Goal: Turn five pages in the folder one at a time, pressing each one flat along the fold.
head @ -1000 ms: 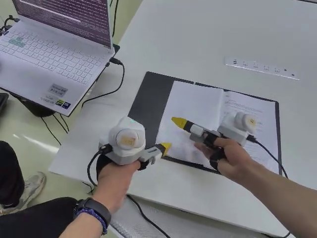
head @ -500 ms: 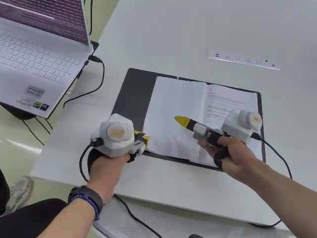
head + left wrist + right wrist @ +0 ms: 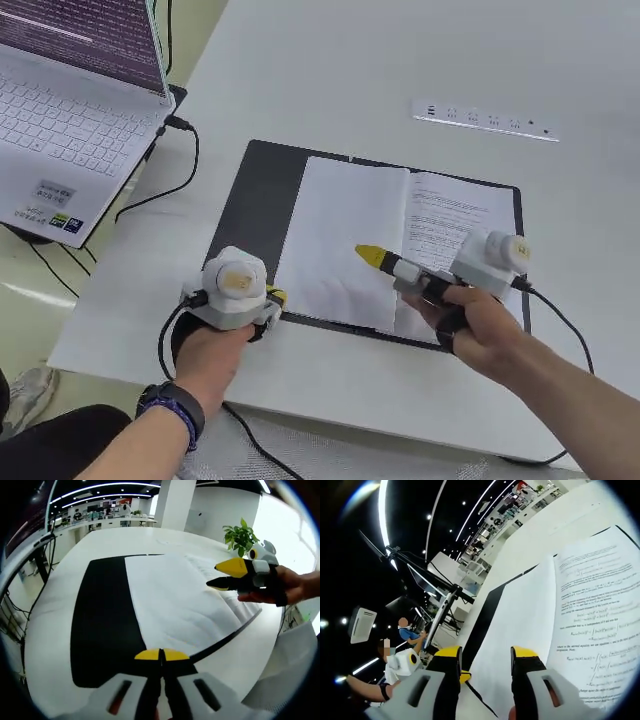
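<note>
The black folder [image 3: 258, 205] lies open on the white table, with a blank white page [image 3: 335, 230] on its left and a printed page [image 3: 455, 215] on its right. My left gripper [image 3: 272, 297] is shut and empty at the folder's front edge, over the black cover [image 3: 100, 625] just left of the blank page; its yellow tips [image 3: 161, 654] meet. My right gripper [image 3: 368, 256] hovers open over the blank page near the fold. Its jaws [image 3: 486, 655] stand apart with nothing between them, and it enters the left gripper view from the right [image 3: 225, 575].
An open laptop [image 3: 70, 90] sits at the far left, and its black cable [image 3: 165, 190] runs toward the folder's left side. A white power strip [image 3: 485, 118] lies beyond the folder. The table's front edge [image 3: 330, 400] runs close under both hands.
The left gripper has drawn back leftward, off the blank page's front edge to the black cover. The right gripper has shifted across the blank page toward the fold. The head camera has also moved.
</note>
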Available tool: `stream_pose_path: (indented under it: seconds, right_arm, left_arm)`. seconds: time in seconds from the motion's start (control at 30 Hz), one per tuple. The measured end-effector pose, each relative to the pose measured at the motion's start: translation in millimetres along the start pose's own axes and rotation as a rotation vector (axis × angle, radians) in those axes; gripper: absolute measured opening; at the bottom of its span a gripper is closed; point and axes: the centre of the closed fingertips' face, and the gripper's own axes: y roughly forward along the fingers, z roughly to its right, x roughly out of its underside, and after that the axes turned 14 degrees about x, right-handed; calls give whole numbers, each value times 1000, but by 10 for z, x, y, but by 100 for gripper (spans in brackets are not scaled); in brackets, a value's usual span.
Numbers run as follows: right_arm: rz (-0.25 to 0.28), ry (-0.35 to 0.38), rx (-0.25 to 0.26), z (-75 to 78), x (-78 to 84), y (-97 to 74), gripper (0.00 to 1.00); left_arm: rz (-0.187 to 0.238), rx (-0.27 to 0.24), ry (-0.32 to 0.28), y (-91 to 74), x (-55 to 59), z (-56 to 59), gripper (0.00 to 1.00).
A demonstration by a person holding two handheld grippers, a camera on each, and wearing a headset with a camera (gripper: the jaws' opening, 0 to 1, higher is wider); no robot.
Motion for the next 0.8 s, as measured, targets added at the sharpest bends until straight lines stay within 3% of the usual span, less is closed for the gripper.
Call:
stream_pose_path:
  seconds: [0.07, 0.33, 0.6, 0.8]
  right_arm:
    - [-2, -5, 1, 9, -6, -15, 38]
    - [-3, -33, 18, 160, -102, -17, 35]
    - [-12, -103, 40, 302, -176, 59, 29]
    - [0, -104, 51, 388, -255, 120, 25]
  left_arm:
    - [19, 3, -16, -12, -1, 3, 0]
    - [-3, -13, 5, 0, 15, 2, 0]
    - [3, -17, -2, 4, 8, -4, 0]
    - [1, -19, -5, 5, 8, -6, 0]
